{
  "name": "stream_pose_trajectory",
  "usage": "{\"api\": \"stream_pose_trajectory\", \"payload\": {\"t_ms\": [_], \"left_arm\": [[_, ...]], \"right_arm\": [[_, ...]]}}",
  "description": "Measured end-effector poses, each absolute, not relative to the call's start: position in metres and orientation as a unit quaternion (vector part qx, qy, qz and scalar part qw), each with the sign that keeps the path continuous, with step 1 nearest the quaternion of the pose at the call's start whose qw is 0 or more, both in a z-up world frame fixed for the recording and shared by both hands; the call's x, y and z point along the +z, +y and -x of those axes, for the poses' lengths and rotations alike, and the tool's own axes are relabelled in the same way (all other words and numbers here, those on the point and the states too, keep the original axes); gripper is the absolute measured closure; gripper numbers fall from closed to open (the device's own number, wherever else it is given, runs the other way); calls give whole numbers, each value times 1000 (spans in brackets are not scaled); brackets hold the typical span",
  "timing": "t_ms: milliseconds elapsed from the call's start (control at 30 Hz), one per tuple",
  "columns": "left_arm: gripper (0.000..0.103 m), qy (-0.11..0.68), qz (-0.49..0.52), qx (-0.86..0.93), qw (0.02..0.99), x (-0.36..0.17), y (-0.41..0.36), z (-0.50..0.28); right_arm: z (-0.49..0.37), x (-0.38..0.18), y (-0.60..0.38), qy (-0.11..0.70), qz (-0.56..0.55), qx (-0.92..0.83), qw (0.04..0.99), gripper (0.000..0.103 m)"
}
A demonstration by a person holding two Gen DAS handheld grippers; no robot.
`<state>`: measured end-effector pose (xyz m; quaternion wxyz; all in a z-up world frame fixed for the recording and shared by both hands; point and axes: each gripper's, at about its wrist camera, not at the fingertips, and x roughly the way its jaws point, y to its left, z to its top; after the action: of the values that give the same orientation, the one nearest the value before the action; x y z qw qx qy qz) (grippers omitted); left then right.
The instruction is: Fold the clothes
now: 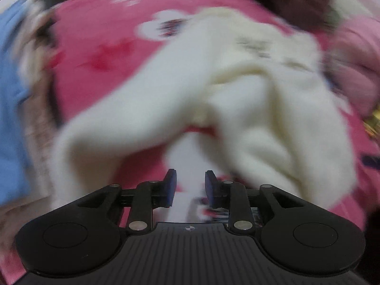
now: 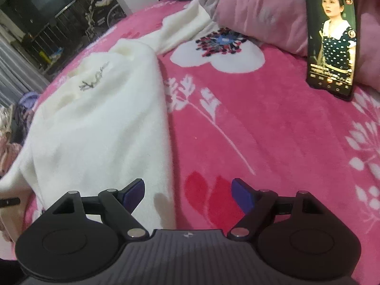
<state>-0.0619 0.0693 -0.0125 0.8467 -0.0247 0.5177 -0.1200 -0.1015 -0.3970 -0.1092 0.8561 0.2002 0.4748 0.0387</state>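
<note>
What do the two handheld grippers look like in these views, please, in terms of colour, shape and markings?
Both match. The left gripper and right gripper have black linkage arms with silver pivot pins, round black discs at either side, blue finger pads, and a ribbed dark grey body bearing a small central mark. No cables or sleeves show.

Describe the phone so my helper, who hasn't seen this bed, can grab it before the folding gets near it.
Start from the pink flowered blanket covering the bed, then look to its far right edge where pale pink pillows are piled. The phone stands upright there, leaning against a pillow. It is the only dark, glowing thing there, its screen showing a video, well apart from the white garment.
</note>
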Motion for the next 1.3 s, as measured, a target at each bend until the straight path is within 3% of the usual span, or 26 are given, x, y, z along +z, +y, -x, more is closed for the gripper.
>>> {"api": "stream_pose_trajectory", "payload": {"t_ms": [133,267,500,667,700,733,967,1067,1133,1300], "left_arm": [[67,505,2,-227,833,-14,18,63],[67,514,-31,-248,821,-39,-20,52],[67,515,-12,-213,830,-54,-18,38],[67,520,-3,-213,827,-64,-18,32],[67,519,-4,-215,827,-64,-16,32],[67,519,-4,-217,827,-63,-15,33],[62,500,-33,-266,823,-56,-18,43],[49,476,-57,-314,820,-46,-33,58],[42,456,-89,-332,821,-46,-51,67],[41,405,-187,-354,822,-58,-95,85]], "right_arm": [[103,-102,-381,459,-187,53,867,20],[112,-86,-353,431,-156,113,882,21],[118,-84,-242,421,10,305,854,24],[106,-125,-190,464,124,303,823,55],[101,-126,-194,469,116,292,826,73],[92,-122,-208,480,70,279,829,87],[55,-138,-313,507,-287,199,789,92],[53,-154,-337,497,-403,183,746,92],[54,-163,-351,481,-469,177,719,92],[53,-160,-383,423,-537,166,711,95]]}}
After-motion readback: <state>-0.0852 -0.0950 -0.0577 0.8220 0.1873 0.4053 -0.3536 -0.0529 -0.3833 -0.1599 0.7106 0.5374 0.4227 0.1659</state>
